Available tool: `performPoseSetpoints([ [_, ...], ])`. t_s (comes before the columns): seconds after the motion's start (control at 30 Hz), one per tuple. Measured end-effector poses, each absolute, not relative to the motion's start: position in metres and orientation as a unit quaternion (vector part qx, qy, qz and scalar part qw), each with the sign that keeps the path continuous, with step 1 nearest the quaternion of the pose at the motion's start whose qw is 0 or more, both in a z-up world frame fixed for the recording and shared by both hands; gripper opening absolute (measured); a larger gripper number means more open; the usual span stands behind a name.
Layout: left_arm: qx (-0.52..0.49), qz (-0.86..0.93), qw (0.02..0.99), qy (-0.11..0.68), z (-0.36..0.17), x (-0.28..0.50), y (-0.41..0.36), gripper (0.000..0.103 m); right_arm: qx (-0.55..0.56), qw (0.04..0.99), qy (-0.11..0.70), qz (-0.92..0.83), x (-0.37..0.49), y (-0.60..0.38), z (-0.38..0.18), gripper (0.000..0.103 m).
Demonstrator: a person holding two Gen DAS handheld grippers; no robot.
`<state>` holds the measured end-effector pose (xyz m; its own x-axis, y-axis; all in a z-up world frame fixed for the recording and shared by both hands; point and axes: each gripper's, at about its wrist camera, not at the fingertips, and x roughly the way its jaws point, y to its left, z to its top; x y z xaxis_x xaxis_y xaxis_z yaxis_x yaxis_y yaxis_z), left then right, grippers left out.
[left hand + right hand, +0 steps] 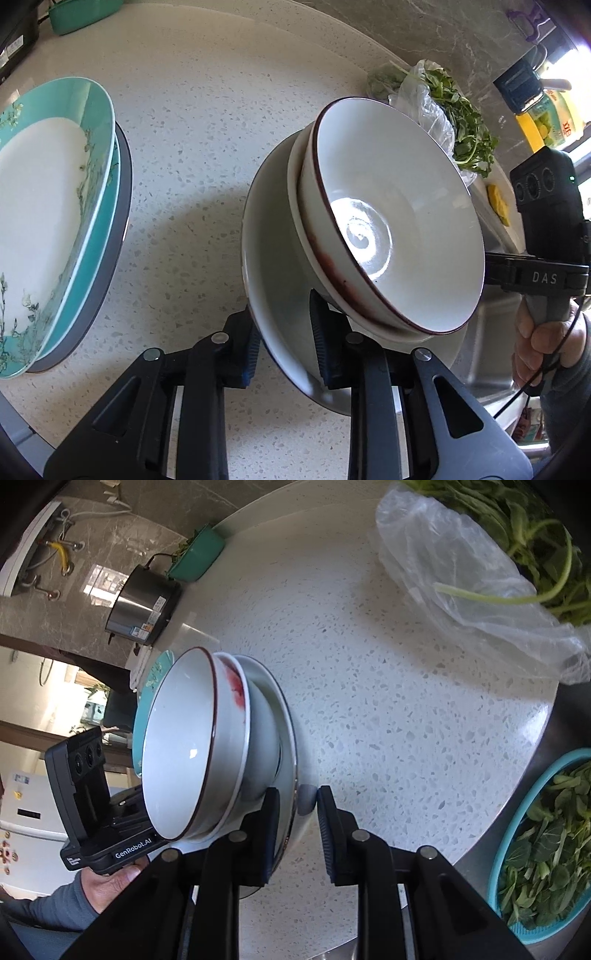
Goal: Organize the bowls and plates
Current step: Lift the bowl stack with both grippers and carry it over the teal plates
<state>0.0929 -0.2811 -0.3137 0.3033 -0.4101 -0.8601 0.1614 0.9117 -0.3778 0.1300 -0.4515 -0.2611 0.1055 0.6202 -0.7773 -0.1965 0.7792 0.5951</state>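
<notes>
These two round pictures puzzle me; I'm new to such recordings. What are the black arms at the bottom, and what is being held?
Each picture comes from a fisheye camera on hand-held tongs, looking along the two fingers. No robot: a person's hand grips each tool. The left tongs and right tongs each pinch the rim of one white plate, on opposite sides. Two nested bowls sit on it; the stack looks tilted. On the speckled counter lie teal plates, bagged greens and a teal basket.
</notes>
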Motion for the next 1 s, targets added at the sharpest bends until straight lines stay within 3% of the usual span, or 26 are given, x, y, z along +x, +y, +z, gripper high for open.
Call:
performPoseSetpoints([
  [0.53,-0.111,-0.188,0.8,0.559,-0.308,0.086,-0.287,0.021,0.196,0.72,0.604,0.28,0.123,-0.461,-0.26,0.024],
  [1.0,-0.126,-0.182,0.813,0.538,-0.259,0.063,-0.267,0.021,0.185,0.734,0.581,0.3,0.114,-0.445,-0.218,0.024],
])
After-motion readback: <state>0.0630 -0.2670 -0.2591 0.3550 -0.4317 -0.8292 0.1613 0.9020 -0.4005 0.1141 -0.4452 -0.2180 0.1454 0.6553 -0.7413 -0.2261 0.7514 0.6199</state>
